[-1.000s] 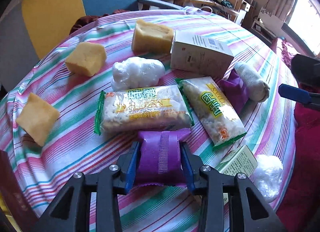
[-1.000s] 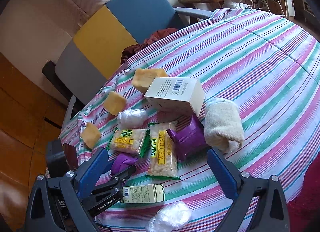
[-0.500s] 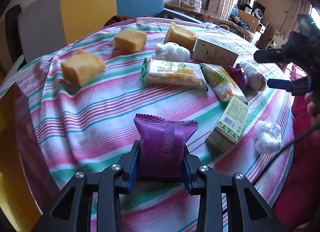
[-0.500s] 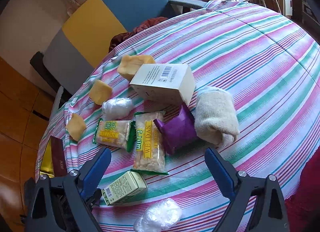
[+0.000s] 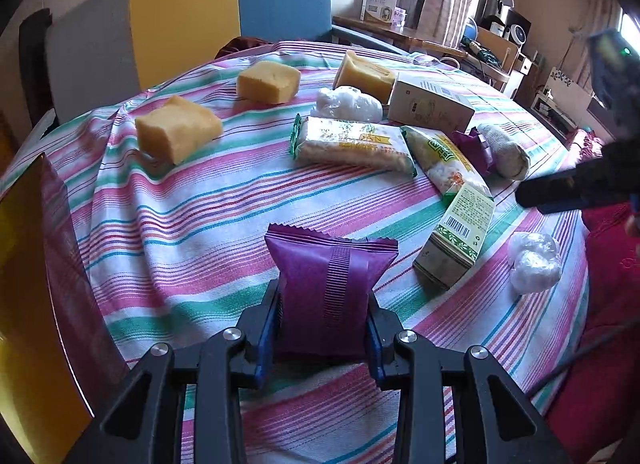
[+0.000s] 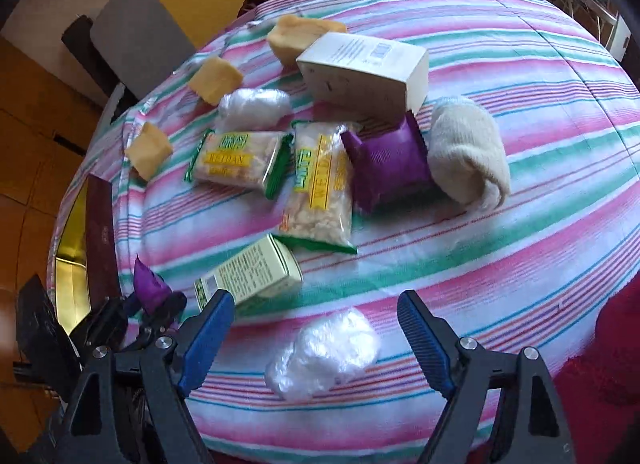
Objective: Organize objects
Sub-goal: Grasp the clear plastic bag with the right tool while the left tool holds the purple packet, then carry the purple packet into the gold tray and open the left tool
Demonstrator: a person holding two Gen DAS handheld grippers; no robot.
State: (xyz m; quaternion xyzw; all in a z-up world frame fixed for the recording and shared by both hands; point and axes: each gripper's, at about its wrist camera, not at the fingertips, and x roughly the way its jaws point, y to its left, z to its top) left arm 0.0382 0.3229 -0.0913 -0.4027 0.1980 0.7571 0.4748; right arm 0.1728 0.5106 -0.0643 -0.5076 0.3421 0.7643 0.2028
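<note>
My left gripper (image 5: pixel 322 330) is shut on a purple snack packet (image 5: pixel 328 284) and holds it upright above the near edge of the striped tablecloth (image 5: pixel 192 216). It also shows in the right wrist view (image 6: pixel 150 286) at the lower left. My right gripper (image 6: pixel 316 324) is open and empty, just above a crumpled clear plastic ball (image 6: pixel 324 356). A second purple packet (image 6: pixel 386 162) lies between a rice-cracker pack (image 6: pixel 318 188) and a rolled cream sock (image 6: pixel 466 152). A green-and-cream carton (image 6: pixel 252 278) lies near the right gripper's left finger.
Three yellow sponge blocks (image 5: pixel 178 134), another rice-cracker pack (image 5: pixel 352 142), a second plastic ball (image 5: pixel 348 104) and a white box (image 5: pixel 430 106) lie further back. A dark red and gold box (image 5: pixel 36 288) stands at the left table edge. A chair (image 5: pixel 184 12) stands behind the table.
My left gripper has pulled back toward the near table edge with the purple packet. My right gripper has moved down and closer to the plastic ball at the front.
</note>
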